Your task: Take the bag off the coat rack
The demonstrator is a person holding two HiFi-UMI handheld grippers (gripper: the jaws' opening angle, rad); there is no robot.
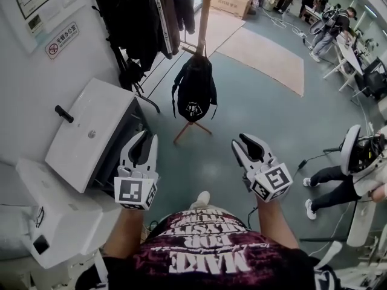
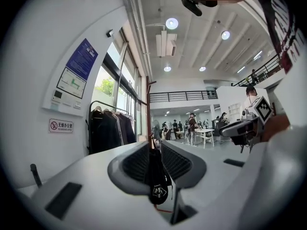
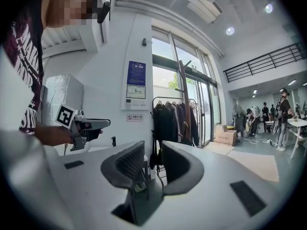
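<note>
1. Head view: the black bag [image 1: 195,89] hangs on the coat rack [image 1: 204,17], upper centre of frame.
2. Your left gripper [image 1: 147,141] and right gripper [image 1: 245,142] sit lower frame, both with jaws apart, holding nothing.

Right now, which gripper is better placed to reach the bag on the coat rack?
Probably left. The left gripper, jaws open, frames the black bag squarely between them in its own view; the right gripper, also open, looks less lined up.

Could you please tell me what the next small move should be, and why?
Probably advance the left hand-held gripper toward the bag: it hangs on the coat rack ahead, untouched, and this and the right hand-held gripper are open and empty.
</note>
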